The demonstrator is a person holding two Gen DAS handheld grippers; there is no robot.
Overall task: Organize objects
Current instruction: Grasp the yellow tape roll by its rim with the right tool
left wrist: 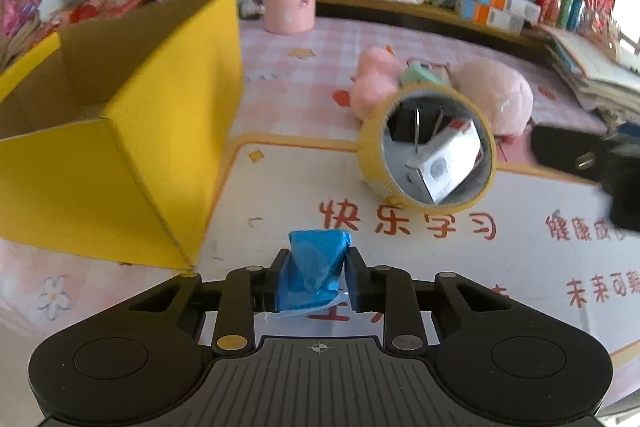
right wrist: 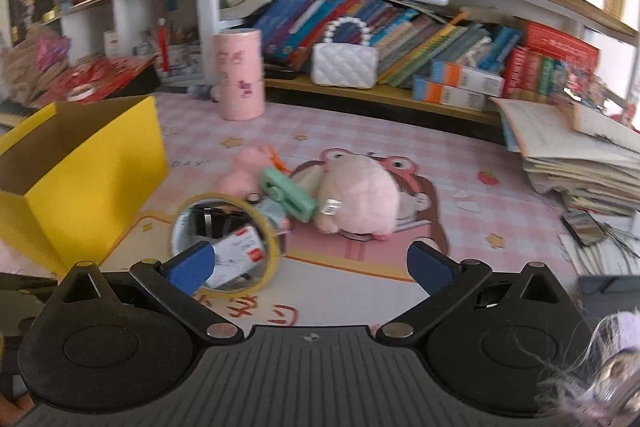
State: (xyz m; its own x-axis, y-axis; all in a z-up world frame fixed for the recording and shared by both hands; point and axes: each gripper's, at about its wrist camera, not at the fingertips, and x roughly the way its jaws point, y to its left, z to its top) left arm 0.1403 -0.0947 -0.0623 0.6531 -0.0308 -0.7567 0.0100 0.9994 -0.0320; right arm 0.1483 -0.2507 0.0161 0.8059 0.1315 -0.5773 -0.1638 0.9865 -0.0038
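Note:
My left gripper [left wrist: 314, 267] is shut on a crumpled blue packet [left wrist: 316, 267] and holds it above the mat, just right of the open yellow cardboard box [left wrist: 132, 163]. A yellow tape roll [left wrist: 426, 151] stands on edge ahead, with a white charger box [left wrist: 444, 159] seen through its hole. Pink plush toys [left wrist: 496, 95] and a green item [left wrist: 420, 73] lie behind it. My right gripper [right wrist: 310, 263] is open and empty above the mat, its left finger [right wrist: 190, 267] in front of the tape roll [right wrist: 224, 243]. The pink plush [right wrist: 356, 195] and the yellow box [right wrist: 88, 167] show there too.
A pink cylinder [right wrist: 239, 75] and a white quilted handbag [right wrist: 344, 63] stand at the back by the bookshelf [right wrist: 440, 27]. A stack of papers [right wrist: 580, 155] lies at the right, with a phone [right wrist: 586, 227] beside it. A black object [left wrist: 592, 159] sits at the right.

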